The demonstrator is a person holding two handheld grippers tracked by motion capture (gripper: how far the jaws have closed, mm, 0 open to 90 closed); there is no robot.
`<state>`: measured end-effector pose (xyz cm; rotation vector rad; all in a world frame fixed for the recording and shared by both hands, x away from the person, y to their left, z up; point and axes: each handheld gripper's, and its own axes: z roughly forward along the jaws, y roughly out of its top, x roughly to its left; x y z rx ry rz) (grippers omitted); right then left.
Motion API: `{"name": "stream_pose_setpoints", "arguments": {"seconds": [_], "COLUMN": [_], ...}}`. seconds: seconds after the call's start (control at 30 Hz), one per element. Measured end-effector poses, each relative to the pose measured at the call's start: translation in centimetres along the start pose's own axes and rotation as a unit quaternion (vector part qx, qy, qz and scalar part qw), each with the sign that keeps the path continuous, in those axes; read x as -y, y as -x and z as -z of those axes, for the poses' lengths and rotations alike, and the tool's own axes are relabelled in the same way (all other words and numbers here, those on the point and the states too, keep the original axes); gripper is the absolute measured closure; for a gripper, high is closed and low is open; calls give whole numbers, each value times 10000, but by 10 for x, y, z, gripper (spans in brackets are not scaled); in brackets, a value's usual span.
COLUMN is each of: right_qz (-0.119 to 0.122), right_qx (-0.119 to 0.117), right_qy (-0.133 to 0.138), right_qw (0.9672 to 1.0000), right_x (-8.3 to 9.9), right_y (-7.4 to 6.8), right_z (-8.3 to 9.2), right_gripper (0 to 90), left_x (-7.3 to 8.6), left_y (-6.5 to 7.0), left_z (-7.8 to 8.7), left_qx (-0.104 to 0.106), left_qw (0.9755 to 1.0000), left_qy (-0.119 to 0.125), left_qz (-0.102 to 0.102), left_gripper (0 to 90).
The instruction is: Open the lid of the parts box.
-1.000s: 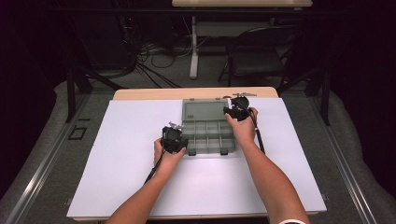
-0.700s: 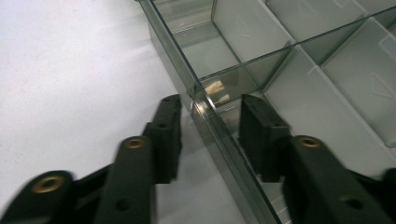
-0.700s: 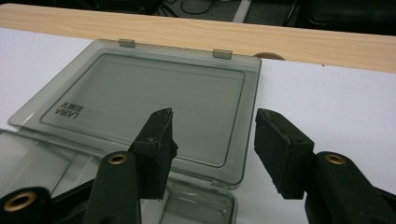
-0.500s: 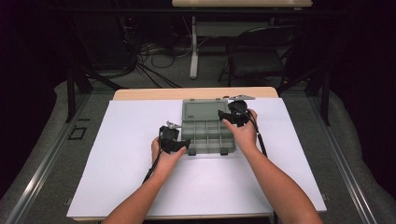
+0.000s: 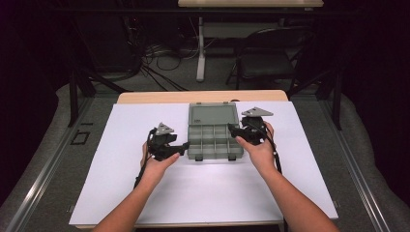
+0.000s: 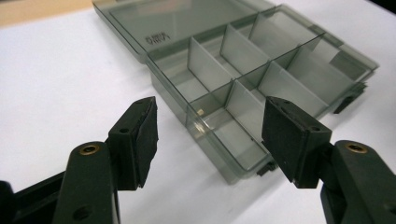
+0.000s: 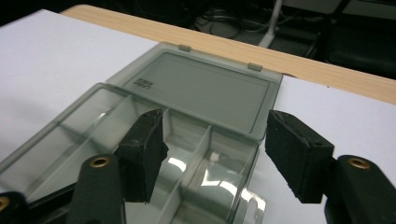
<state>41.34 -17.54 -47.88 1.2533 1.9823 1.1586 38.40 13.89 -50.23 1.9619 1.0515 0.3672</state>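
Since the earlier frames both hands have drawn back from the compartment box and apart from each other, and both pairs of jaws have just been opening, with nothing pressed between them.

In the high view, the box lies open on the white table, lid folded flat toward the far edge, tray with dividers toward the person. The left gripper is held just beside the box's near left corner, pointing to the right at it, with the forearm coming up from the bottom edge at a slant. The right gripper is at the box's right side, pointing left, the wrist bent inward and the forearm reaching in from the lower right.

In the left gripper view, the left gripper has its jaws well apart, and a corner of the box is seen in the gap between them, farther off; the pads do not touch it.

In the right gripper view, the right gripper hovers above the tray near the lid hinge of the box. Its jaws stand apart and free of the box.
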Motion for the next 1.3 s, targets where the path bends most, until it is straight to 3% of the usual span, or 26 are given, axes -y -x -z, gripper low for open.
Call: {"name": "stream_pose_setpoints", "arguments": {"seconds": [0.13,0.3,0.4,0.53,0.73,0.83,0.97,1.3], "right_qz": [-53,28,57,50,60,130,188,312], "right_qx": [-249,-376,-362,-334,-267,59,9,-139], "right_qy": [212,337,436,564,591,574,540,554], "right_qw": [9995,9987,9984,9978,9979,9982,9984,9979], "right_x": [10,27,38,54,81,89,99,108], "right_y": [-1,-3,-2,1,1,-2,-5,-8], "right_z": [24,50,66,86,111,116,118,111], "right_gripper": [287,214,183,157,129,126,59,39], "left_x": [3,11,18,30,52,61,70,82], "left_y": [-8,-16,-19,-21,-28,-33,-37,-51], "left_z": [24,52,66,82,96,101,106,110], "left_qx": [228,368,331,263,354,358,352,215], "left_qw": [9993,9980,9975,9977,9975,9973,9968,9962], "left_qy": [172,501,619,610,595,634,713,801], "left_qz": [237,119,-1,-94,-105,-7,79,247], "left_gripper": [334,296,286,243,159,155,154,154]}}
